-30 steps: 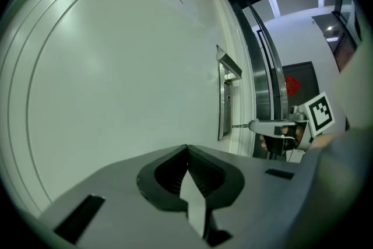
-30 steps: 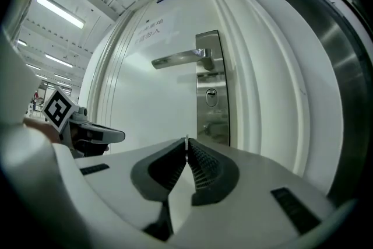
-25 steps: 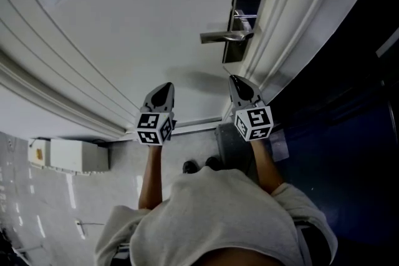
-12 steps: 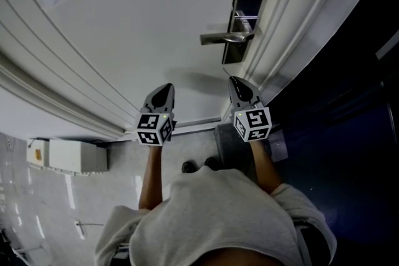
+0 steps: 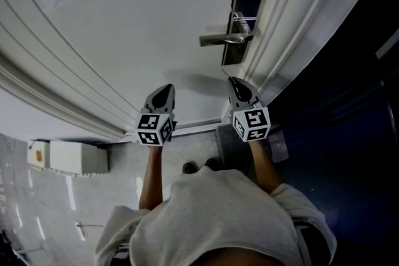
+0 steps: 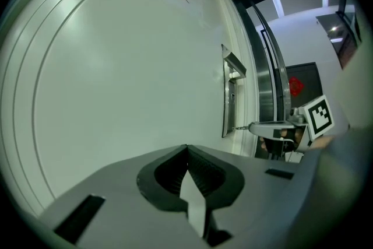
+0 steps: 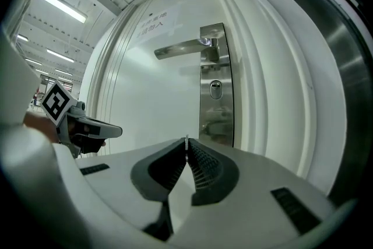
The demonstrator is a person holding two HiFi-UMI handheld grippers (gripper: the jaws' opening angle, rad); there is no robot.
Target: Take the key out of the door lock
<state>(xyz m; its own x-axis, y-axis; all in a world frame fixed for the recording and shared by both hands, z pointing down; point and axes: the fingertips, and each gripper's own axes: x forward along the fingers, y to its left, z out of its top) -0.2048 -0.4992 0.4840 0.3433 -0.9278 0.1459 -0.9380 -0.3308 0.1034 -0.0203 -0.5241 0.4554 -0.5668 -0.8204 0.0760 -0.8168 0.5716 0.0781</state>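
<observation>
The head view looks steeply down the white panelled door (image 5: 156,28). Both gripper views face it closely, sharing the steel lever-handle lock plate (image 7: 215,108).

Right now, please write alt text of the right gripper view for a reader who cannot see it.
The right gripper has its jaws shut on a thin key, seen edge-on, before a white door. Ahead are a steel lock plate with a lever handle and an empty keyhole; the left gripper hovers at the left.
</observation>
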